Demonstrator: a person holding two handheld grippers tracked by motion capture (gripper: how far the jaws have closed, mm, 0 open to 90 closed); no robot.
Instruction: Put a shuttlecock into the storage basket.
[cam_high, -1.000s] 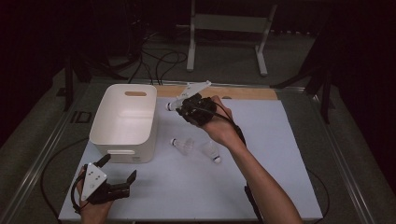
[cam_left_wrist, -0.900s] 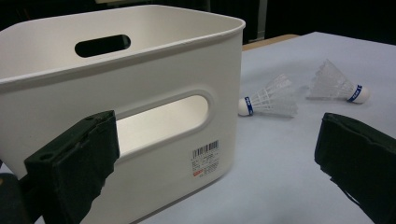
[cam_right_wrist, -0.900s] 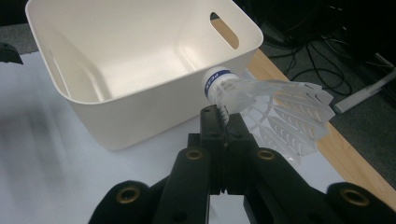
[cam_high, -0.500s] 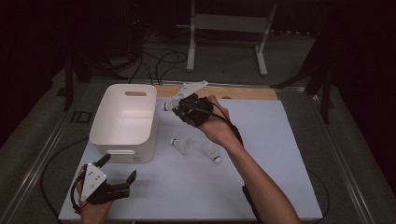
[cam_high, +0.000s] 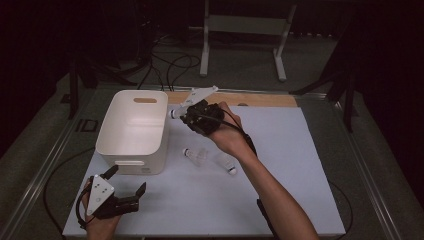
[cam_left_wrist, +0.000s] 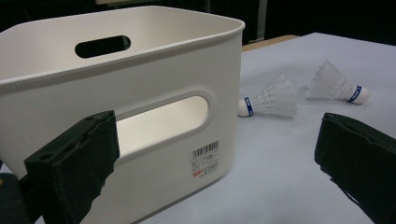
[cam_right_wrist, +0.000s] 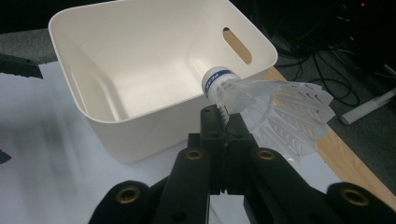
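My left gripper rests wide open and empty at the near table edge. Two white plastic shuttlecocks lie on the white mat. Beyond them, my right gripper, clamped on a third shuttlecock, has edged towards the white plastic bin, almost over its rim for dropping.

A white table sheet over a wooden tabletop stands in a dim, dark-walled room, with grey floor, tangled black cables and what seems a white metal stand beyond the table's far edge.
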